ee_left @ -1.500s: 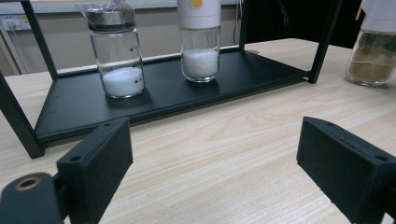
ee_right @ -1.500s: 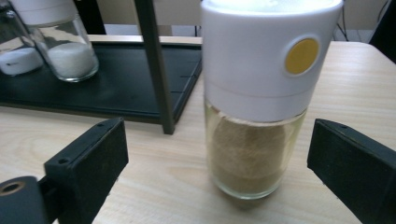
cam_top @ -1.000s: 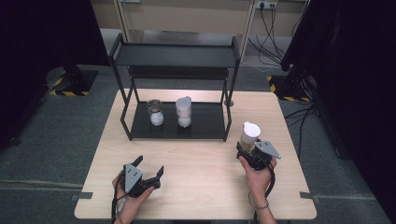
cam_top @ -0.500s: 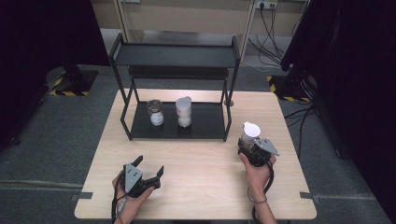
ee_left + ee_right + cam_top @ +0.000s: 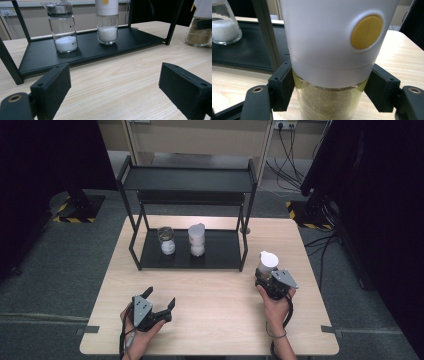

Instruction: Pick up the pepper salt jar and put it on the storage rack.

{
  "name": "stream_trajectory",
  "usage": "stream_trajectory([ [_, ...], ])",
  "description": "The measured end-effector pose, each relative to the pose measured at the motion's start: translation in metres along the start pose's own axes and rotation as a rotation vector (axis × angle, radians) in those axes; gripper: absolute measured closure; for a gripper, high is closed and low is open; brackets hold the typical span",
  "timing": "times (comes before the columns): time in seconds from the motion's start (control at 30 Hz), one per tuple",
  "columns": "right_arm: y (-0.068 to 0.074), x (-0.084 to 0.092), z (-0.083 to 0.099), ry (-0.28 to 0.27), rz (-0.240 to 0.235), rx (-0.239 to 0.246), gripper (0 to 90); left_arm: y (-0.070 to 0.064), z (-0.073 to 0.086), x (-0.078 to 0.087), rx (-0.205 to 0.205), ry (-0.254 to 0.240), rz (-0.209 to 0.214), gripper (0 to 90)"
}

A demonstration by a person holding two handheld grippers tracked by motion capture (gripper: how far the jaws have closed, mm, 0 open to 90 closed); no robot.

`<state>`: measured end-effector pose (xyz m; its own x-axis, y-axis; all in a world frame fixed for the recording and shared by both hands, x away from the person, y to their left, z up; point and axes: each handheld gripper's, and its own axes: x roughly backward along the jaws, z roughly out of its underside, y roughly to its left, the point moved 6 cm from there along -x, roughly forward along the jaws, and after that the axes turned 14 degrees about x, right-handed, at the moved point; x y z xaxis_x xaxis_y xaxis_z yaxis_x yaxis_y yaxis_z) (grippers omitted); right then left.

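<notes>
Held thing: a clear glass jar with a tall white plastic cap and a round yellow button, part filled with tan powder, upright on the counter just off the rack's right front leg.
Right gripper: jaws have just been closing and now clamp the jar's glass body from both sides, just under the cap.
Cut off: in the right gripper view the cap's top and the jar's base run out of the picture; from above the gripper covers the glass.
Left gripper: near the front left edge, jaws wide apart with bare wood between them.
Rack: a black metal two-tier shelf rack at the back middle; its upper tier is cropped in the left gripper view.
On the lower tier: a clear glass jar with a dark lid and a clear glass jar with a white cap, both with white contents, apart from each other.
Surface: a pale wooden counter.
Room: grey carpet floor, black curtains at both sides, cables by the back wall.
</notes>
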<state>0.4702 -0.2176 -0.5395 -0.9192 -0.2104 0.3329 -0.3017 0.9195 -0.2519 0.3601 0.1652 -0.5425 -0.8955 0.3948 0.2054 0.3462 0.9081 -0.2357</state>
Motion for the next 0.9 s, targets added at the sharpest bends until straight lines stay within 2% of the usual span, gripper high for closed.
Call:
stream_trajectory([
  [0.27,0.008,0.013,-0.003,-0.038,-0.022,0.010,30.7,0.000,0.000,0.000,-0.003,0.000,-0.001,10.1],
  [0.57,0.022,0.030,-0.019,-0.097,-0.053,0.028,30.7,-0.001,0.000,0.000,-0.005,-0.001,-0.001,10.1],
  [0.7,0.029,0.034,-0.026,-0.114,-0.064,0.044,30.7,-0.001,0.000,0.000,-0.005,-0.002,-0.001,10.1],
  [0.9,0.040,0.037,-0.035,-0.140,-0.086,0.043,30.7,-0.001,0.000,0.000,-0.004,-0.002,-0.001,10.1],
])
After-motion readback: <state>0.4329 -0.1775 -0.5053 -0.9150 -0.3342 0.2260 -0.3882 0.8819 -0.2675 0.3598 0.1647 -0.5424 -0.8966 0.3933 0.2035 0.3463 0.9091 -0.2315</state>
